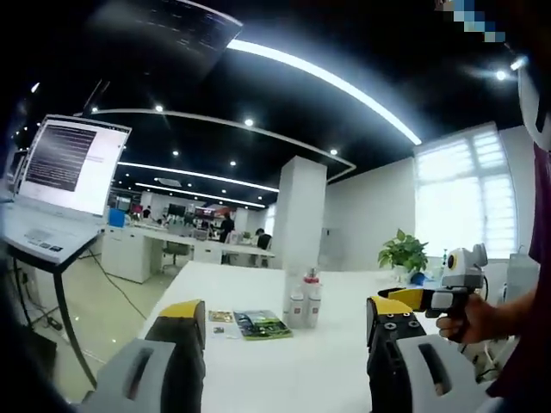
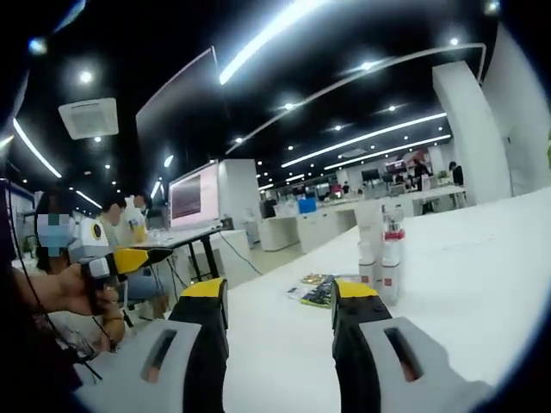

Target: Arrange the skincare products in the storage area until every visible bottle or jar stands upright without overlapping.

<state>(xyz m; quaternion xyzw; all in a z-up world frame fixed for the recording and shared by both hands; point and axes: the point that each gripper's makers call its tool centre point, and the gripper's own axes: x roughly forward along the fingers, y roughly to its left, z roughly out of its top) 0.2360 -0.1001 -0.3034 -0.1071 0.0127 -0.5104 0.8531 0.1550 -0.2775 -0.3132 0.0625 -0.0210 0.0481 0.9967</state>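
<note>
Bottles stand upright beyond both raised grippers' open, empty jaws.

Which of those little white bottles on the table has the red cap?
The tallest bottle in the cluster: it alone wears a red cap; the shorter ones beside it are plain white.

The left gripper is hovering with fingers spread apart above the white worktop; upright white bottles are standing beside a green booklet, and a hand is holding the right gripper.
</note>
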